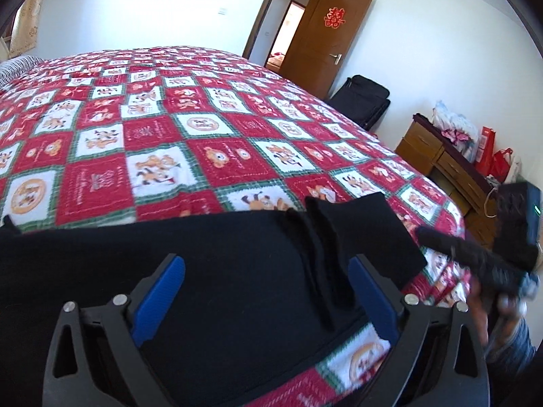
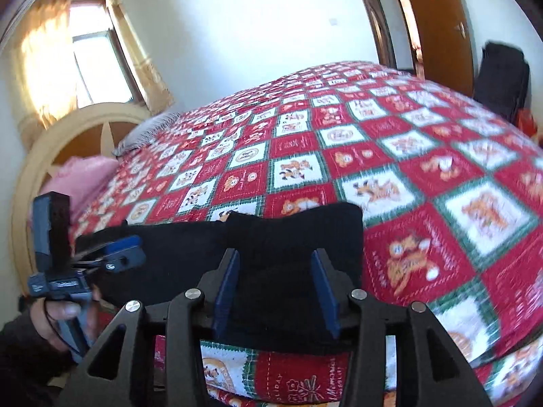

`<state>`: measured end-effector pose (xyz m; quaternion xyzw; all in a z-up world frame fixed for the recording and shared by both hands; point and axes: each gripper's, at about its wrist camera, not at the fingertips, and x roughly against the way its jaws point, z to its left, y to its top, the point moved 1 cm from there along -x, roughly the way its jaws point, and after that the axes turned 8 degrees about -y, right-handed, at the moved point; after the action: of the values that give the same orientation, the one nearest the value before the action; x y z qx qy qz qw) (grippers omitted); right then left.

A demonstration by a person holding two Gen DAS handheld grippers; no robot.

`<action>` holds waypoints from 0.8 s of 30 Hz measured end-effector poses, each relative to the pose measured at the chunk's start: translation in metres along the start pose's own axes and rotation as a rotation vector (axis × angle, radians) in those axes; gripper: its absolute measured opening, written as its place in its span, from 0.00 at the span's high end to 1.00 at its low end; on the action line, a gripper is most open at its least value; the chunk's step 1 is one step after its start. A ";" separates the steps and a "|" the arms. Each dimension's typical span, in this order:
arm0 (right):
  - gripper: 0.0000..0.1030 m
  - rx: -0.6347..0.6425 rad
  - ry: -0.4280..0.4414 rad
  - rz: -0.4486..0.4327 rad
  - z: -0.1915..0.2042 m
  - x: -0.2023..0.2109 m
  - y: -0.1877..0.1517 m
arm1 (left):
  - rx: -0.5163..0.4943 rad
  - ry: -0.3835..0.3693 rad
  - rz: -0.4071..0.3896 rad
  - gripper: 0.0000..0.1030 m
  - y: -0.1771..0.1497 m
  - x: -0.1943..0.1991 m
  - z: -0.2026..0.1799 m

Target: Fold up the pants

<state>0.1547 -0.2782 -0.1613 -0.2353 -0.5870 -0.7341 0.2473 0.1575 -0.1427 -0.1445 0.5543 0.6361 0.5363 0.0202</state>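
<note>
Pants (image 1: 210, 271): black, I see them folded near the bed's (image 1: 210, 129) front edge, on the checked quilt.
Left claw (image 1: 268, 291): jaws spread wide over the fabric, gripping nothing.
Right claw (image 2: 275, 291): jaws parted, pads flanking the fabric, not pinching.

door (image 1: 325, 40) — red double-happiness sign 囍 (image 1: 334, 18) | bedspread (image 2: 305, 385) — "HOLIDAY" (image 2: 277, 384), "Memories" (image 2: 333, 378)
</note>
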 end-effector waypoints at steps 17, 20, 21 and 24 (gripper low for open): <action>0.95 0.358 -0.059 0.092 0.086 -0.038 -0.038 | 0.065 0.012 -0.005 0.04 -0.009 -0.003 0.012; 0.95 0.413 -0.061 0.094 0.096 -0.034 -0.047 | 0.051 0.002 -0.004 0.04 -0.007 -0.004 0.009; 0.94 0.427 -0.069 0.104 0.098 -0.040 -0.050 | 0.047 -0.001 0.004 0.04 -0.007 -0.007 0.008; 0.93 0.433 -0.063 0.139 0.094 -0.053 -0.054 | 0.021 -0.017 0.027 0.04 -0.007 -0.015 -0.001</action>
<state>0.1661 -0.1718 -0.2170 -0.2393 -0.7207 -0.5645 0.3234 0.1579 -0.1526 -0.1572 0.5677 0.6340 0.5250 0.0125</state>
